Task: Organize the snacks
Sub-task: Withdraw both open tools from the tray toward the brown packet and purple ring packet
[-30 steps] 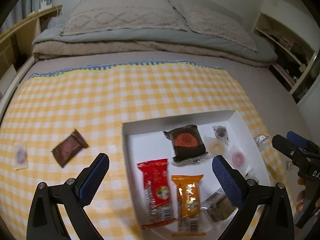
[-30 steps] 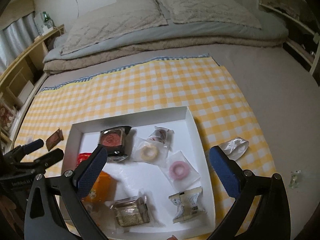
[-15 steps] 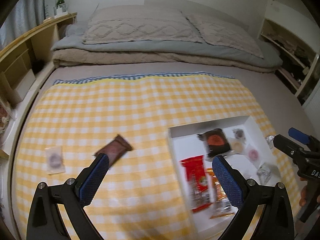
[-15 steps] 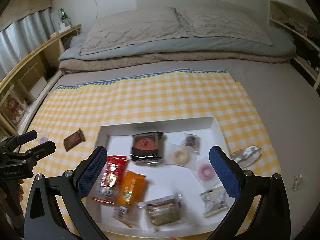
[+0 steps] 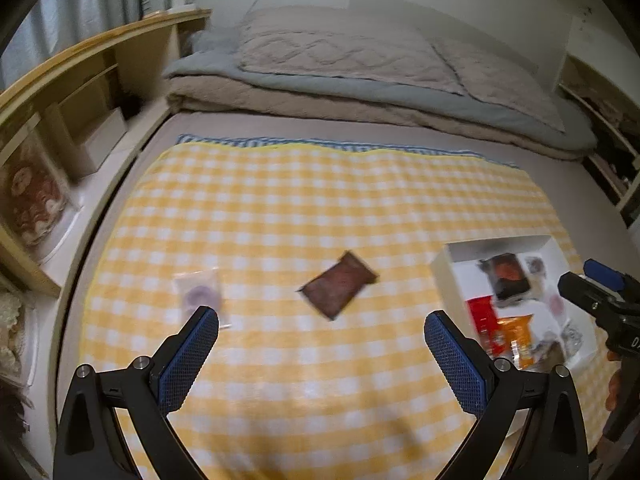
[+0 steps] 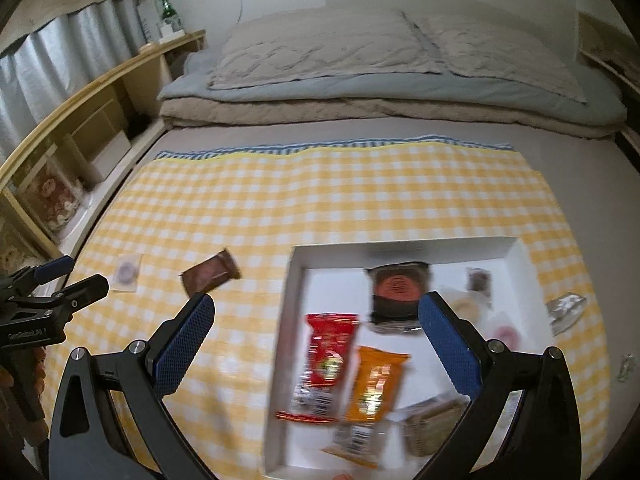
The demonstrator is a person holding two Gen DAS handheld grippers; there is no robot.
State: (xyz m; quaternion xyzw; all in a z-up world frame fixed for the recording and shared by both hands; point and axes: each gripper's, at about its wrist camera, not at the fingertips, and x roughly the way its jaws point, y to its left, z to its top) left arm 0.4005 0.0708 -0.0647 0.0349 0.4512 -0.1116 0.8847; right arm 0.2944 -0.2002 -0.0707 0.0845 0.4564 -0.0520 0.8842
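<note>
A brown snack packet [image 5: 339, 290] lies tilted on the yellow checked cloth [image 5: 304, 208], out in the open to the left of the white tray [image 6: 289, 280] and well apart from it. Further left on the cloth sits a small clear packet [image 5: 199, 295] with a purplish ring inside, its outline blurred. The left gripper [image 5: 321, 335] hangs above the cloth with its blue-padded fingers [image 5: 188, 360] spread wide and nothing between them; the brown packet shows in the gap, just beyond the tips. The right gripper [image 6: 313, 335] is likewise spread wide and empty, poised over the tray's left wall. Inside the tray lie a red packet [image 6: 326, 354] and an orange packet [image 6: 374, 384] side by side near the front, a dark square packet with a red round mark [image 6: 396, 290] behind them, and several small clear-wrapped pieces toward the right, too blurred to tell apart. A crumpled silvery wrapper [image 6: 566, 309] rests on the cloth just outside the tray's right wall. The cloth is spread on a bed, with folded bedding [image 5: 360, 80] at the far end and a wooden shelf [image 5: 80, 80] along the left side.
</note>
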